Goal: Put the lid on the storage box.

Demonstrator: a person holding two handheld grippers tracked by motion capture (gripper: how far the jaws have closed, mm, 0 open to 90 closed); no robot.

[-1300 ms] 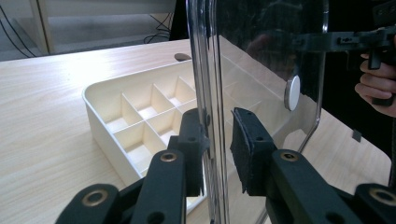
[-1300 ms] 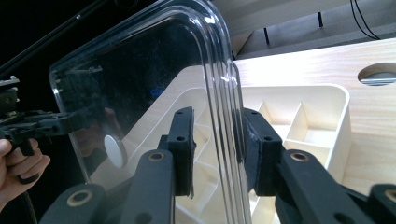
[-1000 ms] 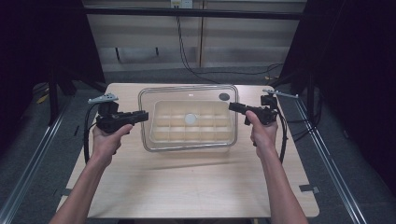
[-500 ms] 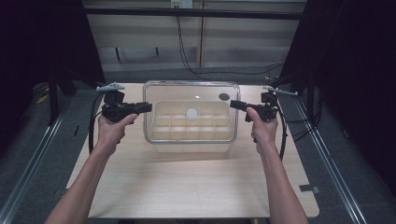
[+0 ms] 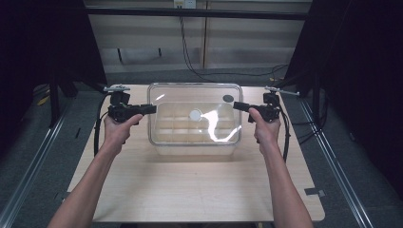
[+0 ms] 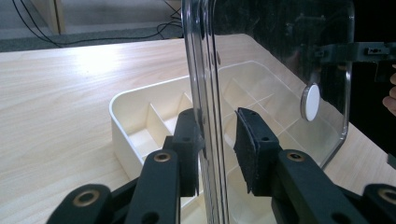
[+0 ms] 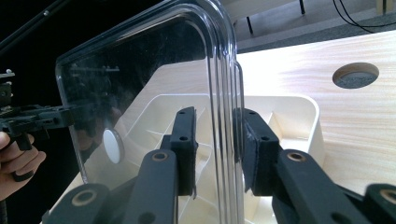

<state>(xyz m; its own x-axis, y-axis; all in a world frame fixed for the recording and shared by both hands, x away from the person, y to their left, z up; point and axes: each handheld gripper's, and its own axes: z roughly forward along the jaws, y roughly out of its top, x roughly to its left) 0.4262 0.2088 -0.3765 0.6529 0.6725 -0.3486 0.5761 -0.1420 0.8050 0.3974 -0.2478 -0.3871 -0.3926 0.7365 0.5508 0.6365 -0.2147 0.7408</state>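
A clear plastic lid [image 5: 195, 97] with a white round knob [image 5: 195, 114] hangs tilted above a cream compartment box [image 5: 190, 140] at the table's middle. My left gripper [image 5: 151, 109] is shut on the lid's left rim and my right gripper [image 5: 236, 105] on its right rim. In the left gripper view the lid [image 6: 280, 42] stands edge-on between the pads of the left gripper [image 6: 217, 144], with the box [image 6: 126, 116] below. In the right gripper view the right gripper [image 7: 215, 140] clamps the lid's curved rim [image 7: 219, 56] above the box [image 7: 299, 112].
The box rests on a light wooden table [image 5: 199, 190] with a round cable hole [image 7: 356, 74] at the back right. Metal rails run along both sides of the table, with dark curtains beyond them. Cables trail on the floor behind.
Both grippers have lifted the lid off the box and carried it a little away from me; the box stays on the table.
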